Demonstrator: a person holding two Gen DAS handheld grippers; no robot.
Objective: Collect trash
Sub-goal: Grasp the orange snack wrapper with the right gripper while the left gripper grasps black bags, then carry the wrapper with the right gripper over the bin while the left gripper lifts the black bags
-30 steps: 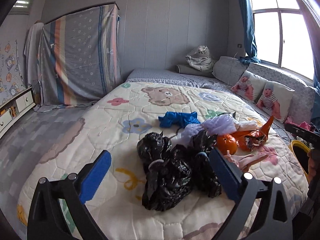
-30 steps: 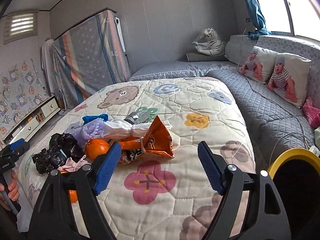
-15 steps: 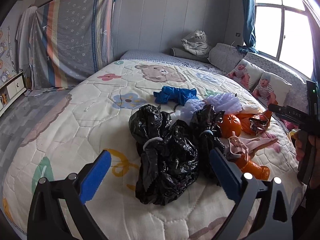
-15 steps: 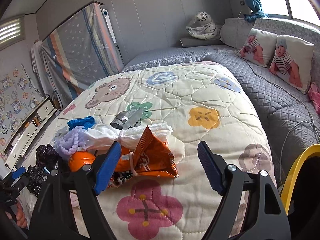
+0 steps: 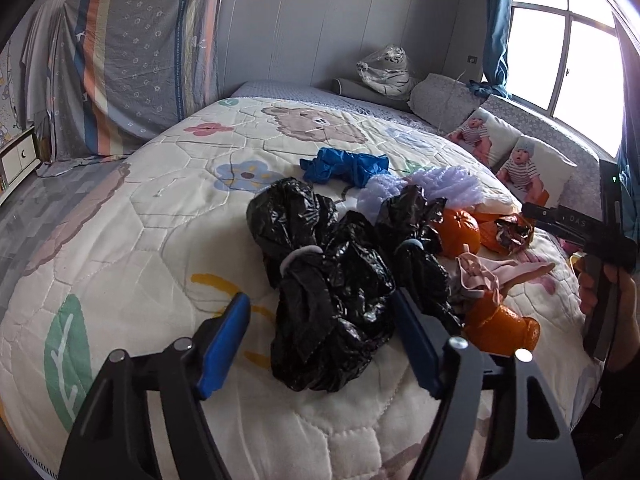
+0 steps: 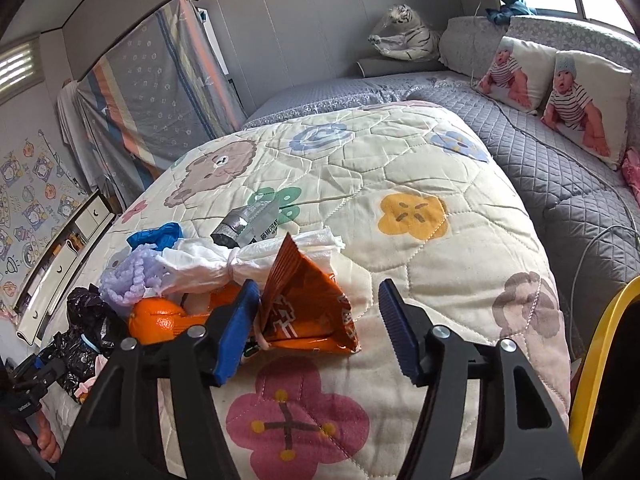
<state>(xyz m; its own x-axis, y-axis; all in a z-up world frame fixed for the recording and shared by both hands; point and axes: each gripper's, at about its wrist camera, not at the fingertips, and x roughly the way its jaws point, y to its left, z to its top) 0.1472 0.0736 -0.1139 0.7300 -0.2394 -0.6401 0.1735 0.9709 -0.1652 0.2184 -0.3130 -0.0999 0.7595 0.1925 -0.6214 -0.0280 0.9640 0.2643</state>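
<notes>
A heap of trash lies on the cartoon quilt (image 5: 120,240). Crumpled black plastic bags (image 5: 332,280) sit right in front of my open left gripper (image 5: 320,320), the nearest bag between its blue pads. Behind them lie a blue glove (image 5: 344,164), a purple frilly piece (image 5: 444,184), oranges (image 5: 460,232) and pink cloth (image 5: 492,276). My right gripper (image 6: 316,312) is open, its jaws either side of an orange snack bag (image 6: 308,308). A tied white bag (image 6: 224,260), a silver wrapper (image 6: 248,220) and an orange (image 6: 156,320) lie beyond it.
A yellow-rimmed black bin (image 6: 600,360) stands at the bed's right side. Grey quilted bedding with baby-print pillows (image 6: 560,96) and a toy tiger (image 6: 404,36) lie at the back. A white drawer unit (image 6: 60,256) stands left of the bed.
Both grippers have moved forward and lower toward the trash. The black bags now sit between the left pads, and the snack bag between the right pads. Both stay open.
</notes>
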